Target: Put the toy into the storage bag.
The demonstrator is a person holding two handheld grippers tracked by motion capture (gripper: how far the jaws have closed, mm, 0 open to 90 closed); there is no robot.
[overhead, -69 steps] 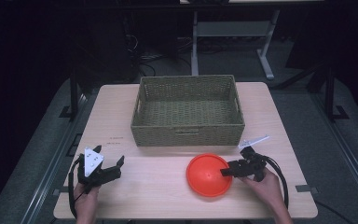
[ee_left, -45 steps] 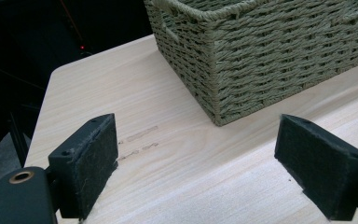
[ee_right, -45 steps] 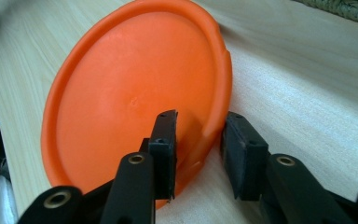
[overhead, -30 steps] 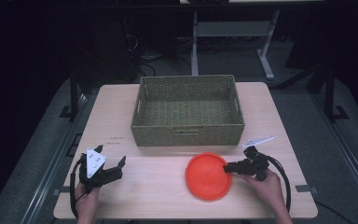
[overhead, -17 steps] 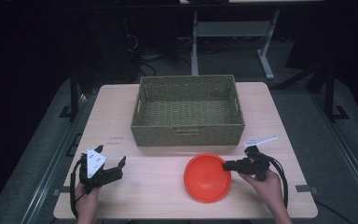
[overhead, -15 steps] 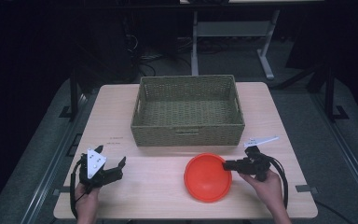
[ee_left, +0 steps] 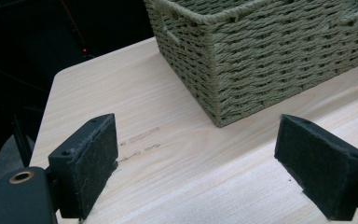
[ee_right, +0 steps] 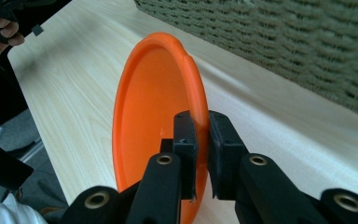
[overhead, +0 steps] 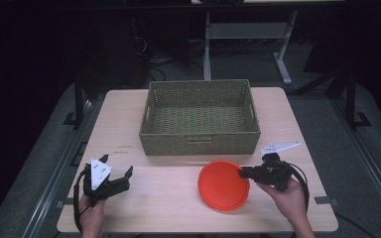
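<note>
One orange plate [overhead: 223, 184] sits clamped by its rim in the right tongs [overhead: 244, 172]; one wicker basket [overhead: 200, 118] stands beyond them. The left tongs [overhead: 115, 173] gape empty over a pale wooden worktop [overhead: 168, 198] in a dark room.

woven green basket [overhead: 200, 117] on pale wooden table [overhead: 168, 198], metal frame [overhead: 245, 32] on dark floor behind

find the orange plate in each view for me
High view: orange plate at lower centre-right of the table, in front of the basket.
Left gripper view: not in it.
Right gripper view: plate at centre, rim pinched by the right tongs.
Shared landmark: the woven basket.
</note>
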